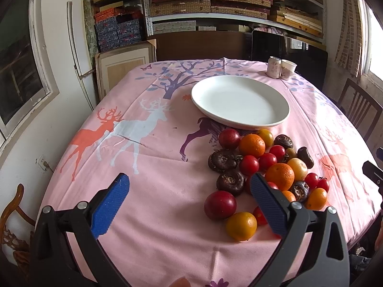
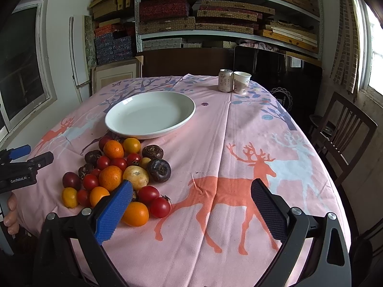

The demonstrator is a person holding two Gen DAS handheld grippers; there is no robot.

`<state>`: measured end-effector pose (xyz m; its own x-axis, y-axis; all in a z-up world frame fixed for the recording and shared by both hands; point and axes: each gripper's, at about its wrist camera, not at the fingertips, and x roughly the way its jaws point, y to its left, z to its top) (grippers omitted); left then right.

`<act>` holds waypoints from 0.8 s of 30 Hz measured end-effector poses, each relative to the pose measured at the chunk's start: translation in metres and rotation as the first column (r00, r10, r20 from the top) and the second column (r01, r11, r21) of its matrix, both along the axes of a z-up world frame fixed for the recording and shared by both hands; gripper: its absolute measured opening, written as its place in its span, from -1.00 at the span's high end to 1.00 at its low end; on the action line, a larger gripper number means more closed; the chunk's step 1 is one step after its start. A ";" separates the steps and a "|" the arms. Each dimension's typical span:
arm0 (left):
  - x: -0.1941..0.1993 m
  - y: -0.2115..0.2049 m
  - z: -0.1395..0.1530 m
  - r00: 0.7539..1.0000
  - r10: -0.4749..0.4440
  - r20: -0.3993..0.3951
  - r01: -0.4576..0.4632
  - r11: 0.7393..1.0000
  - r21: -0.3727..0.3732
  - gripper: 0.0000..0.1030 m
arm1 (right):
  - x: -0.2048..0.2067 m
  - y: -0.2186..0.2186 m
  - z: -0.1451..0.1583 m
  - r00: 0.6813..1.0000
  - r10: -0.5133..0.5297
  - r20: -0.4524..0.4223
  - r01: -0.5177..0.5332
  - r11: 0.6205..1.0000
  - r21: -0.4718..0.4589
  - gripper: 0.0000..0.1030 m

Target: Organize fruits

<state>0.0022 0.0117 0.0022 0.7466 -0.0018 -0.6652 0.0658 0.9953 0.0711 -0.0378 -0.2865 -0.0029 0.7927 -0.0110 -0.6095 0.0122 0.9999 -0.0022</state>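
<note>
- The fruits point(image 1: 268, 172) lie in a heap on the pink cloth point(image 1: 155, 191), just before the empty white plate point(image 1: 239, 101).
- The left claw point(image 1: 189, 203) is wide open; the heap is at its right finger, nearer.
- The right claw point(image 2: 191, 205) is open too, over bare cloth.
- Behind are full shelves point(image 2: 227, 12).

Drink can point(image 2: 226, 80) touching paper cup point(image 2: 241, 82).
</note>
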 end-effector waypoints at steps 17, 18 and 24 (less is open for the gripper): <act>0.001 0.001 -0.003 1.000 0.009 -0.003 -0.009 1.000 0.001 -0.92 | 0.000 0.003 -0.001 0.999 0.033 -0.013 -0.033 0.999 0.017 -0.93; 0.001 0.001 -0.003 1.000 0.009 -0.004 -0.009 1.000 0.001 -0.92 | 0.000 0.003 -0.001 0.999 0.033 -0.013 -0.033 0.999 0.019 -0.93; 0.001 0.000 -0.004 1.000 0.009 -0.005 -0.009 1.000 0.001 -0.92 | 0.000 0.003 -0.001 0.999 0.033 -0.013 -0.033 0.999 0.015 -0.93</act>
